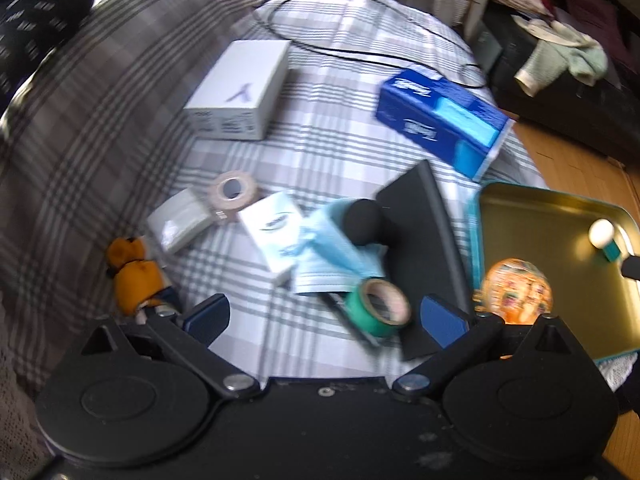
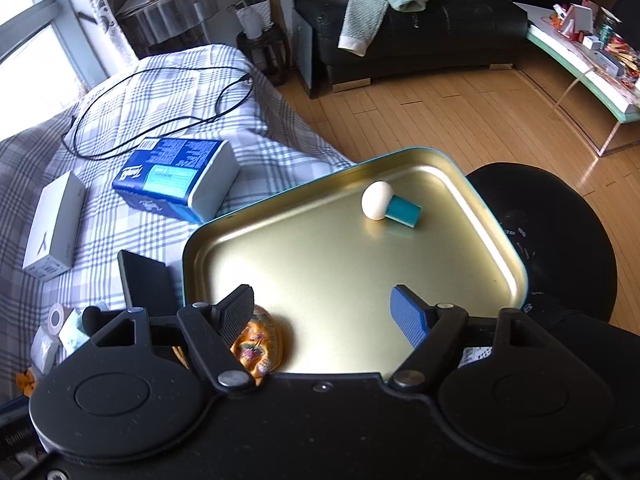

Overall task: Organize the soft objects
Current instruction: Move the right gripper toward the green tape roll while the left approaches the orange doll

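The gold tin tray (image 2: 320, 264) sits at the bed's edge, already carrying a white-capped teal mushroom toy (image 2: 386, 203) at its one o'clock and an orange patterned pouch (image 2: 262, 342) at its seven o'clock, pressed near the rim. My right claw (image 2: 328, 316) hangs over the tray, jaws wide, nothing between them. My left claw (image 1: 324, 318) is also spread wide and empty, above the clutter on the plaid bedsheet (image 1: 320, 112).

Still out there: a blue face mask (image 1: 336, 252), limp and pleated, with a black foam ball (image 1: 366, 220) resting on it; a green tape roll (image 1: 378, 306) at its five o'clock; a beige bandage roll (image 1: 232, 190); an orange plush (image 1: 134, 270) at nine o'clock of my left claw.

I judge the risks as these: the tray overhangs the mattress and could tip if I press its far rim; its slick metal lets the mushroom roll; the mask could drag the ball along.
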Motion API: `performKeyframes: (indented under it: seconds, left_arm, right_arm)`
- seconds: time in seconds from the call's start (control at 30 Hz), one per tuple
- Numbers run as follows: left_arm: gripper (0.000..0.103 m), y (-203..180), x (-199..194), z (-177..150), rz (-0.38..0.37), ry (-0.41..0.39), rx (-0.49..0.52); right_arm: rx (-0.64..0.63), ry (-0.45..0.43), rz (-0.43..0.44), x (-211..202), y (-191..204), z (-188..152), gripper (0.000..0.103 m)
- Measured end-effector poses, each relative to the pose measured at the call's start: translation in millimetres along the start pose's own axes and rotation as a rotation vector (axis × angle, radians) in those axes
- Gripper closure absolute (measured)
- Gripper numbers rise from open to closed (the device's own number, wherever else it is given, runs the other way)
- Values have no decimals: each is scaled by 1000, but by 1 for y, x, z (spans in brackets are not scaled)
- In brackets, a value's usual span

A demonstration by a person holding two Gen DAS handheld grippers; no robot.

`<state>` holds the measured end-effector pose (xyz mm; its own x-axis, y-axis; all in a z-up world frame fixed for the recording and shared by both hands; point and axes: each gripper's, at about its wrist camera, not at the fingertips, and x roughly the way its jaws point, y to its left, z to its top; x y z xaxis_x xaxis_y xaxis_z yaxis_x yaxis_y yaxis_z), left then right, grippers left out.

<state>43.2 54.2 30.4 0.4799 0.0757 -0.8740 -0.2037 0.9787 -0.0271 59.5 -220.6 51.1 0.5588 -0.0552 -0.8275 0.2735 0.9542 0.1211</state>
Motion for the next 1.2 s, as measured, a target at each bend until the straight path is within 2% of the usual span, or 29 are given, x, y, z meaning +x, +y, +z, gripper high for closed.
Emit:
performKeyframes:
  seconds: [0.33, 0.47, 0.7, 0.83, 1.0, 1.2]
  left_arm:
    - [1, 69, 29, 12, 137, 9, -134]
    - [1, 83, 47, 12, 157, 39, -163]
    - [1, 92, 72, 17, 144, 72, -221]
    - [1, 99, 84, 17, 172, 82, -268]
    - [1, 110, 81, 15, 214, 38, -320]
    - [1, 134, 97, 13, 254, 84, -421]
  right_arm:
    - [-156, 13, 79, 0, 39, -17, 31]
    - [-186, 33, 108, 5, 48, -22, 31]
    - [-234, 53, 206, -1, 66, -33, 31]
    - [-317, 39, 257, -11, 87, -39, 31]
    - [-462, 21, 298, -23, 122, -42, 31]
    - [-648, 51, 329, -15, 163, -43, 32]
